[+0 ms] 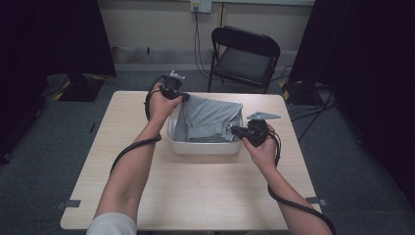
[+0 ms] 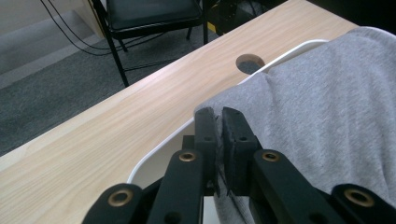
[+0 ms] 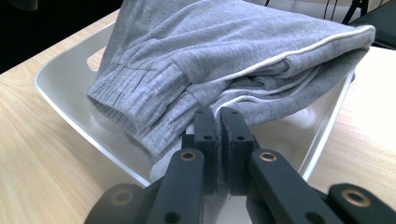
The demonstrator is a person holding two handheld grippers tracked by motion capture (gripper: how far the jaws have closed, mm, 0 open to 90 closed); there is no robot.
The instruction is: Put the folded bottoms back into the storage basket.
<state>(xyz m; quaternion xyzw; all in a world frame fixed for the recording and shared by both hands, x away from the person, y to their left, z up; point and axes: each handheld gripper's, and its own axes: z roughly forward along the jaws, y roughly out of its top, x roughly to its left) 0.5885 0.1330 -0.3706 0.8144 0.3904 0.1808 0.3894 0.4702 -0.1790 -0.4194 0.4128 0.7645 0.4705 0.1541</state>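
Observation:
A folded grey garment (image 1: 210, 115) with white piping lies in a white plastic tub (image 1: 205, 148) at the middle of the table. My left gripper (image 1: 185, 97) is at the tub's far left corner. In the left gripper view its jaws (image 2: 218, 114) are shut on an edge of the grey garment (image 2: 327, 107), over the tub's rim (image 2: 159, 149). My right gripper (image 1: 234, 130) is at the tub's near right side. In the right gripper view it (image 3: 218, 114) is shut on a fold of the garment (image 3: 233, 51) below the ribbed cuffs, inside the tub (image 3: 60, 93).
The light wooden table (image 1: 195, 191) has bare room in front of the tub and to both sides. A round cable hole (image 2: 250, 62) sits in the tabletop beyond the tub. A black folding chair (image 1: 244, 54) stands behind the table, with cables on the floor.

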